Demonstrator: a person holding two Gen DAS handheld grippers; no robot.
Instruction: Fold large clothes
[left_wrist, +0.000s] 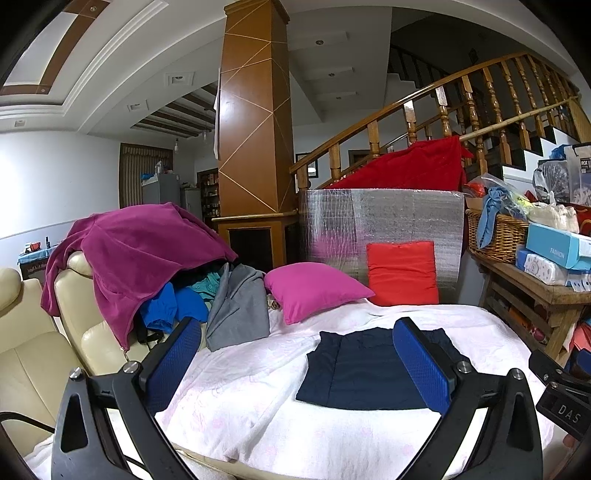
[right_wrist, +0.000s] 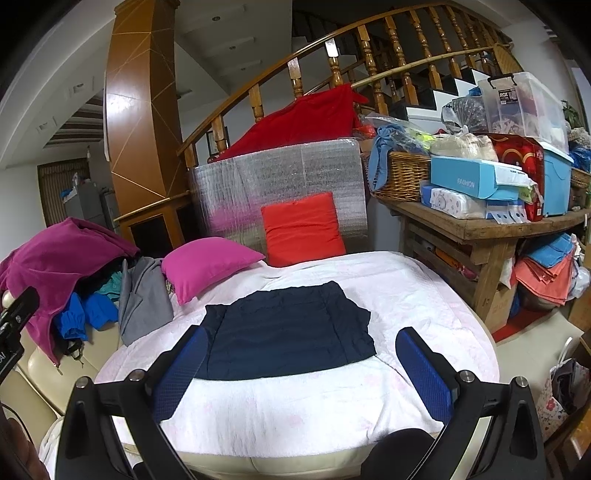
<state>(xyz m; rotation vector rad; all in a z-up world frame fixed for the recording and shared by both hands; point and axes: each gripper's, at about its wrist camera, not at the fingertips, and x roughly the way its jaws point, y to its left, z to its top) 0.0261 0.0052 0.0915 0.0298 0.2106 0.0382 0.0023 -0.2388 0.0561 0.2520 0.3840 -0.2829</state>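
A navy garment (left_wrist: 364, 369) (right_wrist: 288, 330) lies folded into a flat rectangle on the white and pink bed cover (left_wrist: 258, 398) (right_wrist: 314, 406). My left gripper (left_wrist: 295, 332) is open, held above the cover, its right finger in front of the garment. My right gripper (right_wrist: 301, 345) is also open and empty, its left finger overlapping the garment's near left corner. A heap of unfolded clothes sits at the left: a magenta robe (left_wrist: 140, 251) (right_wrist: 55, 266), a grey garment (left_wrist: 240, 306) (right_wrist: 142, 302) and blue pieces (left_wrist: 173, 306).
A pink cushion (left_wrist: 314, 288) (right_wrist: 210, 264) and a red cushion (left_wrist: 402, 273) (right_wrist: 303, 229) lean at the bed's far end against a silver foil panel (left_wrist: 388, 218). Cream leather seats (left_wrist: 33, 350) stand left. A cluttered wooden bench (right_wrist: 480, 229) with a basket (right_wrist: 400, 173) stands right.
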